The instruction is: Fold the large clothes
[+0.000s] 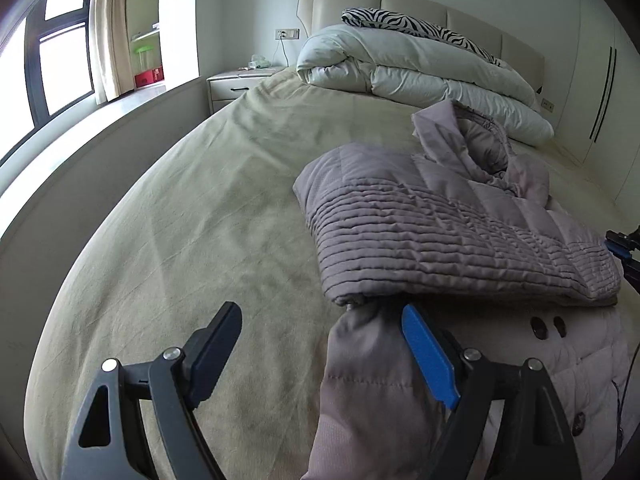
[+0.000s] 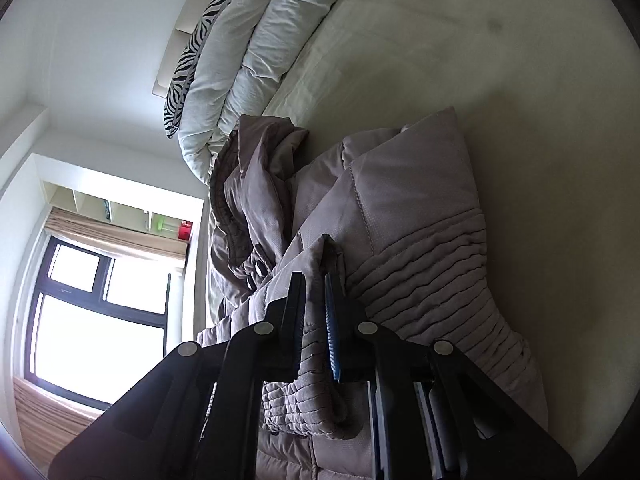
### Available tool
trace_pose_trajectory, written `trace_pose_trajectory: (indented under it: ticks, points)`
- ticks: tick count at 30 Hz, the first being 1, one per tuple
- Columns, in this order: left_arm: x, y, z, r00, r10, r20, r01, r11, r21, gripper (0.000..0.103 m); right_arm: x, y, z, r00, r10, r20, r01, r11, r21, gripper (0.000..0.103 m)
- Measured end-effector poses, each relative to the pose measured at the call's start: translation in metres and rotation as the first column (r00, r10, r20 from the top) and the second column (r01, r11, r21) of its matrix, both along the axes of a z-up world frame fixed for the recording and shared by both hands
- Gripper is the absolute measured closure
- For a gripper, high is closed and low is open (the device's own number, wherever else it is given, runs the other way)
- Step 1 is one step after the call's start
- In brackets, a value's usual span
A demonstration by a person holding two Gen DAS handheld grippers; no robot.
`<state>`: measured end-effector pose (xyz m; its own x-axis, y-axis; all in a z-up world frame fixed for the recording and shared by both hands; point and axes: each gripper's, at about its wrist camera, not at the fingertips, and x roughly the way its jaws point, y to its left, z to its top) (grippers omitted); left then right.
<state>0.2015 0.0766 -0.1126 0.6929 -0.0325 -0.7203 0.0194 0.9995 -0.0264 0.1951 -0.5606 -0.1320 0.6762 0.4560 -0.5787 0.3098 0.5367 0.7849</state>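
Observation:
A large mauve quilted down coat (image 1: 448,232) lies on the bed (image 1: 224,208), one sleeve folded across its body and the hood bunched toward the headboard. My left gripper (image 1: 320,320) is open just above the bed beside the coat's near edge; a flap of the coat lies between its fingers, against the blue pad (image 1: 428,356). In the right wrist view my right gripper (image 2: 316,284) is shut on the ribbed sleeve cuff (image 2: 316,360) of the coat (image 2: 404,208). That view is rolled sideways. The right gripper's tip shows at the left view's right edge (image 1: 624,248).
A folded white duvet (image 1: 416,76) and a zebra-print pillow (image 1: 416,28) lie at the headboard. A white nightstand (image 1: 236,84) stands at the bed's far left corner. A window ledge (image 1: 80,148) and window run along the left; a wardrobe (image 1: 600,92) stands on the right.

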Motion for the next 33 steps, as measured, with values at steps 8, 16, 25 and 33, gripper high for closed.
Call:
trace_pose_trajectory:
  ticks: [8,16,25,33]
  points:
    - [0.039,0.028,0.044,0.992,0.002,0.122,-0.003,1.000,0.009,0.019,-0.010,0.060,0.078,0.991,0.124,0.043,-0.100,0.927,-0.362,0.092]
    - [0.093,-0.016,-0.011,0.993,-0.118,-0.024,0.120,0.984,0.133,0.035,0.003,0.122,0.060,0.967,0.249,-0.054,-0.243,0.839,-0.486,0.092]
    - [0.105,-0.046,-0.036,0.987,-0.141,-0.072,0.152,0.971,0.184,0.041,0.015,0.097,0.030,0.982,0.141,-0.125,-0.187,0.806,-0.561,0.096]
    - [0.108,-0.037,-0.033,0.980,-0.183,-0.076,0.190,0.976,0.108,0.045,0.024,0.079,0.011,0.986,0.123,-0.113,-0.166,0.802,-0.574,0.100]
